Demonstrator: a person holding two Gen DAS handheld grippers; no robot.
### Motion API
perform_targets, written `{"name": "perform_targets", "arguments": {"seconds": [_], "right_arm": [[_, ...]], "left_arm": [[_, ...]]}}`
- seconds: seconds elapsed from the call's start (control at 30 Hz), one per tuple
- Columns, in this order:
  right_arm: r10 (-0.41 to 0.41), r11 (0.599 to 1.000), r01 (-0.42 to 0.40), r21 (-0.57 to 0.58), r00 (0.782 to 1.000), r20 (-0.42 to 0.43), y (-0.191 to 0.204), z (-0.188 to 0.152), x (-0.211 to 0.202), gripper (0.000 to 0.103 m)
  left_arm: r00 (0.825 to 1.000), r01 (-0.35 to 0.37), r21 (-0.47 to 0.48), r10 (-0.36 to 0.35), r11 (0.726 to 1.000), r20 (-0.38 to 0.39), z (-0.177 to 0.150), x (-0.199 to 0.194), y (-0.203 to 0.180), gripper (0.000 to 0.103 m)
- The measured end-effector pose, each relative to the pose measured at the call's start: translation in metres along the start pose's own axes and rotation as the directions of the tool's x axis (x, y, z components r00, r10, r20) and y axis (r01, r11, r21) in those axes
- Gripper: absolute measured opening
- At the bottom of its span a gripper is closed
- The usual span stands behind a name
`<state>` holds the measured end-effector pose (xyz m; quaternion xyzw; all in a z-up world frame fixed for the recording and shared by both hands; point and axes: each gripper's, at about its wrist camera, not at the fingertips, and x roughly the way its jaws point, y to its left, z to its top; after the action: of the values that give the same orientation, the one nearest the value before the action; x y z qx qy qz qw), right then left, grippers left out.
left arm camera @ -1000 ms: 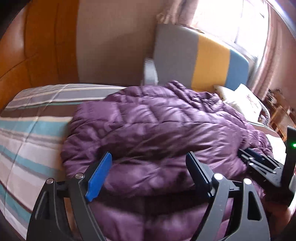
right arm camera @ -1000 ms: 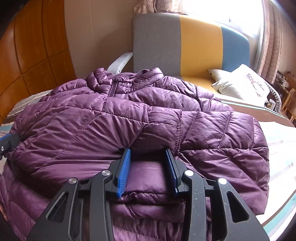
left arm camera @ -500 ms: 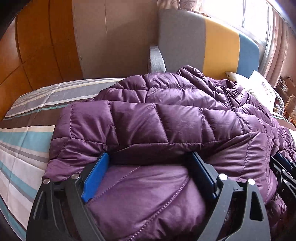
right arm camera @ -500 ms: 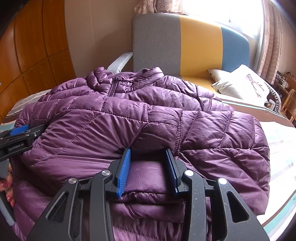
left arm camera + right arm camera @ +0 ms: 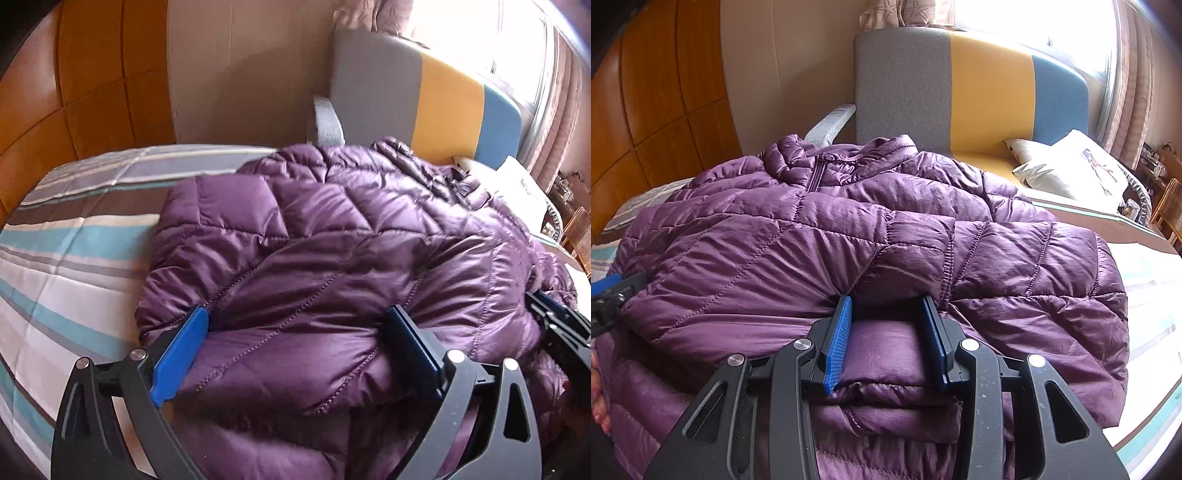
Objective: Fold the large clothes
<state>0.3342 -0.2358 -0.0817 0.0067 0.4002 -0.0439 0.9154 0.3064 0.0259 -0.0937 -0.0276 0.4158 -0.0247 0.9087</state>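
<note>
On the striped bed (image 5: 74, 266), purple jacket (image 5: 849, 236), left gripper (image 5: 295, 354) spread wide, right gripper (image 5: 886, 339) clenched on its folded hem.

Left tool (image 5: 295, 350) shifted leftward along purple jacket (image 5: 332, 240) edge — more striped bedsheet (image 5: 66, 258) exposed; jacket rumpled.

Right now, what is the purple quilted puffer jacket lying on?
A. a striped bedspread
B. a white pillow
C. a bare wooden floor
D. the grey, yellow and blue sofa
A: the purple quilted puffer jacket lies on the striped bedspread, which shows to its left in the left wrist view.
</note>
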Motion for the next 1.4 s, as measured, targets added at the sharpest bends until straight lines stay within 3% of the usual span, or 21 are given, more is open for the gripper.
{"name": "perform_targets", "arguments": {"seconds": [0.13, 0.2, 0.27, 0.5, 0.63, 0.9, 0.97, 1.17, 1.4], "right_arm": [[0.013, 1.000, -0.013, 0.007, 1.000, -0.023, -0.002, 0.005, -0.001, 0.040], [0.022, 1.000, -0.022, 0.008, 1.000, -0.021, -0.004, 0.006, -0.012, 0.053], [0.040, 0.999, -0.040, 0.019, 0.999, -0.005, -0.007, 0.004, -0.026, 0.059], [0.107, 0.993, -0.107, 0.042, 0.994, 0.011, -0.033, -0.025, -0.090, 0.059], [0.142, 0.984, -0.140, 0.108, 0.990, -0.009, -0.059, -0.051, -0.116, 0.059], [0.123, 0.982, -0.115, 0.149, 0.992, -0.043, -0.107, -0.114, -0.171, 0.059], [0.118, 0.982, -0.108, 0.154, 0.992, -0.053, -0.117, -0.129, -0.182, 0.059], [0.137, 0.973, -0.114, 0.200, 0.985, -0.107, -0.136, -0.174, -0.205, 0.056], [0.204, 0.958, -0.160, 0.236, 0.964, -0.173, -0.140, -0.214, -0.220, 0.052]], "left_arm": [[1.000, -0.014, 0.026, 0.015, 1.000, -0.007, 0.004, -0.003, -0.006, 0.098], [1.000, 0.005, 0.029, -0.005, 1.000, -0.001, 0.001, -0.016, -0.004, 0.099], [0.999, 0.033, 0.022, -0.034, 0.999, 0.014, -0.004, -0.033, 0.001, 0.101], [0.989, 0.144, -0.045, -0.142, 0.989, 0.042, -0.047, -0.090, 0.036, 0.101], [0.990, 0.137, -0.062, -0.134, 0.989, 0.049, -0.078, -0.110, 0.054, 0.101], [0.983, 0.181, -0.057, -0.181, 0.982, -0.006, -0.128, -0.130, 0.076, 0.099], [0.979, 0.200, -0.050, -0.201, 0.978, -0.018, -0.137, -0.134, 0.080, 0.095], [0.954, 0.288, -0.029, -0.289, 0.957, -0.080, -0.162, -0.144, 0.081, 0.070], [0.943, 0.313, 0.014, -0.309, 0.950, -0.125, -0.181, -0.163, 0.082, 0.052]]}}
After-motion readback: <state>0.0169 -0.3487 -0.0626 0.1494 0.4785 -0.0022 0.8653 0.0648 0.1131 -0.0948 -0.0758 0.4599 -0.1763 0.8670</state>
